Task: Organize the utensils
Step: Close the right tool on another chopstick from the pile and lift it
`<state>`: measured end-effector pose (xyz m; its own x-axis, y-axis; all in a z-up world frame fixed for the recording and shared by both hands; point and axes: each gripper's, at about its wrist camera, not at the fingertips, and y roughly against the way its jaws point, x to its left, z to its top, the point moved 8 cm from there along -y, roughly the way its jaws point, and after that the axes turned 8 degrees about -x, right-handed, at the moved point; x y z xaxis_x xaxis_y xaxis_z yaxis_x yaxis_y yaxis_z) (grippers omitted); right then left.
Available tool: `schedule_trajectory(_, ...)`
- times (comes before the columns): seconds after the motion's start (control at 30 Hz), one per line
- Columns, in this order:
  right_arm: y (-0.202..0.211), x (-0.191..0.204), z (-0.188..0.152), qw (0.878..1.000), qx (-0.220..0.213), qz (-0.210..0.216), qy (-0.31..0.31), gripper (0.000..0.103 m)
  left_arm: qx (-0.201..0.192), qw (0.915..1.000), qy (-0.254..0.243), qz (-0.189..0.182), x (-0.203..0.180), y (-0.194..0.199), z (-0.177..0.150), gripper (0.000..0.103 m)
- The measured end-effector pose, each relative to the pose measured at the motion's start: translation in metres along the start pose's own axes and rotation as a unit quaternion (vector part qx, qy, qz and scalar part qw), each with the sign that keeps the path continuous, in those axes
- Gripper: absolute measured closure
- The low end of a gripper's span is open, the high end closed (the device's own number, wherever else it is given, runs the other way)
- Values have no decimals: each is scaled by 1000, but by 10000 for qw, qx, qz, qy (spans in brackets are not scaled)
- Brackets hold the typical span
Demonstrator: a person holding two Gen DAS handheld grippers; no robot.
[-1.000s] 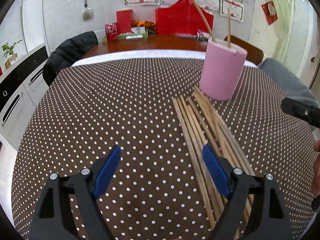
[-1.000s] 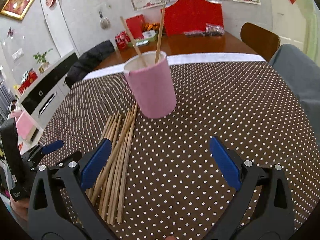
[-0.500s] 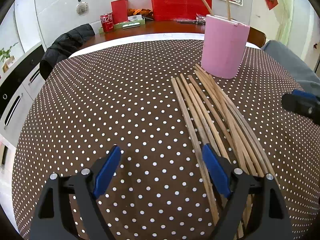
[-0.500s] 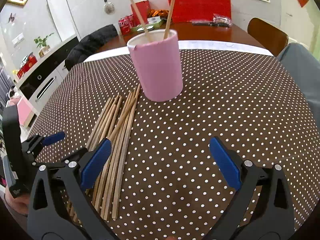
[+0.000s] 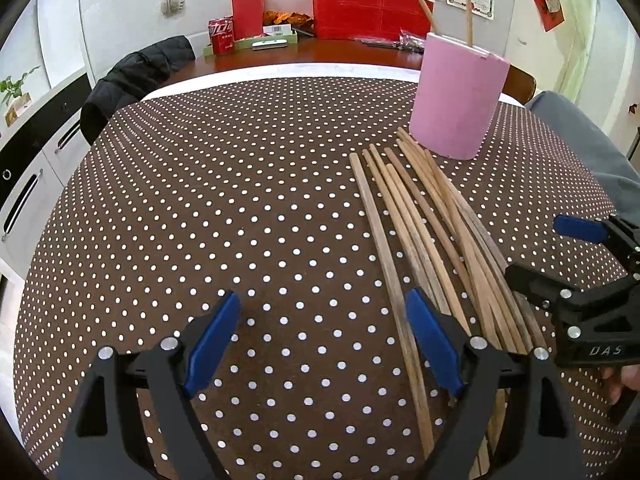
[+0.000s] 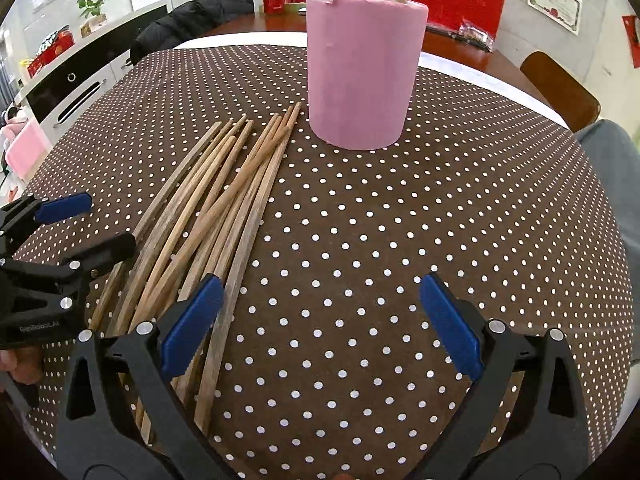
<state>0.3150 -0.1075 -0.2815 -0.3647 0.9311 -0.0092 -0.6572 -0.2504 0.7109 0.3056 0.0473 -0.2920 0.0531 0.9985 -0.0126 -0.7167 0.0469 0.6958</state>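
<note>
Chopsticks, loose wooden bundle (image 6: pixel 224 208) | lying fanned just beside tall pink cylindrical holder (image 6: pixel 362 68), likely awaiting transfer | left gripper (image 5: pixel 324 336) spread, empty | right gripper (image 6: pixel 320 320) spread, empty, flanking bundle's near ends

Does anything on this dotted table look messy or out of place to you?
Yes. A loose bundle of wooden chopsticks lies flat on the dotted tablecloth beside the pink holder, some crossing one another, while only two sticks stand inside it. Nothing looks spilled or broken. Both the left gripper and right gripper are open and empty.
</note>
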Motion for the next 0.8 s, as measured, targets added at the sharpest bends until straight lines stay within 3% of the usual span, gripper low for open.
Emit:
schedule_trajectory(0.23,-5,5,3,9994,122,-217,235,7,9,10000,32,-30,3,-1,0,19)
schedule_trajectory(0.4,-21,8,23,9996,115,-126,239,14,61,9999,-81,56,2,-4,2,19)
schedule_trajectory(0.5,-35,9,40,9995,142,-83,268,25,123,9996,-217,151,-2,-10,7,18)
schedule_trajectory(0.6,-48,11,50,9996,153,100,217,47,250,9995,-143,122,-2,-17,13,18)
schedule_trajectory(0.63,-48,16,52,9993,142,173,306,62,268,9995,-149,118,-2,-19,14,19)
schedule_trajectory(0.67,-47,23,52,9987,148,246,422,68,297,9994,-165,108,-3,-20,16,19)
schedule_trajectory(0.8,-38,23,41,9974,254,330,594,70,352,9991,-232,60,-5,-20,17,19)
